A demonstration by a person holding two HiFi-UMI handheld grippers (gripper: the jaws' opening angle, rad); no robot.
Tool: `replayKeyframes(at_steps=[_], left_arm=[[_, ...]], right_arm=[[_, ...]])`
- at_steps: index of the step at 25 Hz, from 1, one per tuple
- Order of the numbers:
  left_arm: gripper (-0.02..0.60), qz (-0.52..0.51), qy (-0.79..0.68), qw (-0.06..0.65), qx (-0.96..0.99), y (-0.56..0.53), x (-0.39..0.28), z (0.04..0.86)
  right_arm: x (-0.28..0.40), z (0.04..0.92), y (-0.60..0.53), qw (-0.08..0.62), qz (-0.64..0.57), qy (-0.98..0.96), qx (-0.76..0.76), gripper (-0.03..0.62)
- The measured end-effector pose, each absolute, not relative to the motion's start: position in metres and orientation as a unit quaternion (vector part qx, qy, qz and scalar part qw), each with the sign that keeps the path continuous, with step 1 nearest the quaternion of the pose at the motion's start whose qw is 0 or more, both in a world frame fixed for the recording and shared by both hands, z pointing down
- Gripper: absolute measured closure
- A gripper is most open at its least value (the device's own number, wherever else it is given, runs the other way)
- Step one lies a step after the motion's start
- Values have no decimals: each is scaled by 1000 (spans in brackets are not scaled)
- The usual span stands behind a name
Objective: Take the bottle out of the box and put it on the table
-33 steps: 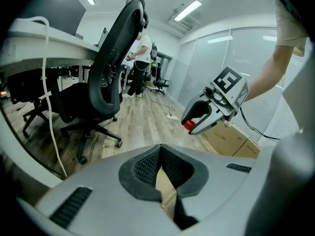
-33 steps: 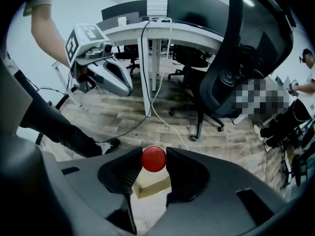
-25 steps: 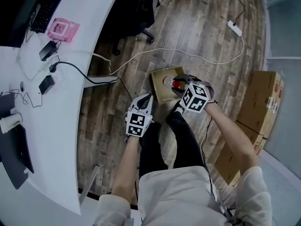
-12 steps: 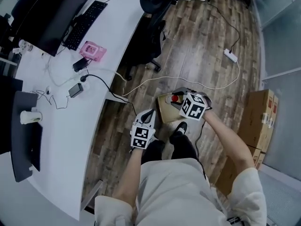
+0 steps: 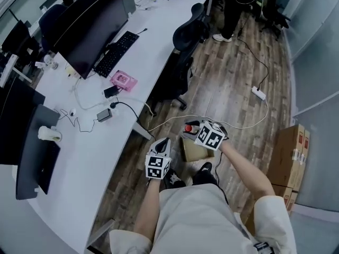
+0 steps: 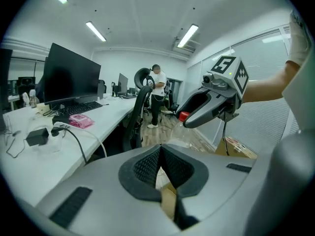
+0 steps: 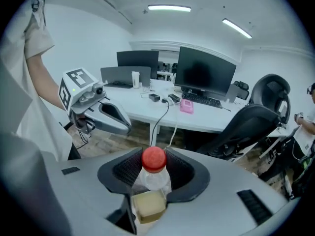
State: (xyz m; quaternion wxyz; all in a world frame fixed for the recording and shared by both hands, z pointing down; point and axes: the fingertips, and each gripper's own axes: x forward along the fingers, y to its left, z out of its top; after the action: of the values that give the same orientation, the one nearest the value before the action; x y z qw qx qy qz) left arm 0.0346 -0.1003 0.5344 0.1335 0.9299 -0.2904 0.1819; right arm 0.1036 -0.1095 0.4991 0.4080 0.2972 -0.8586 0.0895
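My right gripper (image 7: 153, 157) is shut on a clear bottle (image 7: 150, 181) with a red cap and yellowish liquid, gripping it at the neck. In the head view the bottle's cap (image 5: 187, 127) shows at the right gripper (image 5: 190, 130), held in the air above the open cardboard box (image 5: 192, 151) on the wooden floor. My left gripper (image 5: 163, 141) hangs to the left of the box with its jaws together and nothing between them. The left gripper view shows its pads (image 6: 147, 163) touching at the tip, with the right gripper (image 6: 189, 119) ahead. The long white table (image 5: 100, 147) runs along the left.
On the table are monitors, a keyboard (image 5: 117, 52), a pink case (image 5: 123, 80) and cables. A black office chair (image 5: 183, 52) stands by the table. A power strip (image 5: 258, 93) and its cord lie on the floor. Stacked cardboard boxes (image 5: 288, 152) stand at the right; a person (image 5: 235, 4) stands far off.
Both grippers have risen, the right one lifting the bottle up out of the box. The head view has pulled back and shows more of the table and room.
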Motion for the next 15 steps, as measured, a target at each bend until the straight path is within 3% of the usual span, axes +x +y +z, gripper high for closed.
replayKeyframes(at_steps=[6, 15], left_arm=[[569, 162, -342, 131, 916, -115, -18, 517], [569, 129, -469, 142, 862, -134, -157, 500]], right_arm=[[45, 475, -130, 355, 81, -886, 287, 414], [-84, 441, -171, 330, 38, -922, 198, 414]])
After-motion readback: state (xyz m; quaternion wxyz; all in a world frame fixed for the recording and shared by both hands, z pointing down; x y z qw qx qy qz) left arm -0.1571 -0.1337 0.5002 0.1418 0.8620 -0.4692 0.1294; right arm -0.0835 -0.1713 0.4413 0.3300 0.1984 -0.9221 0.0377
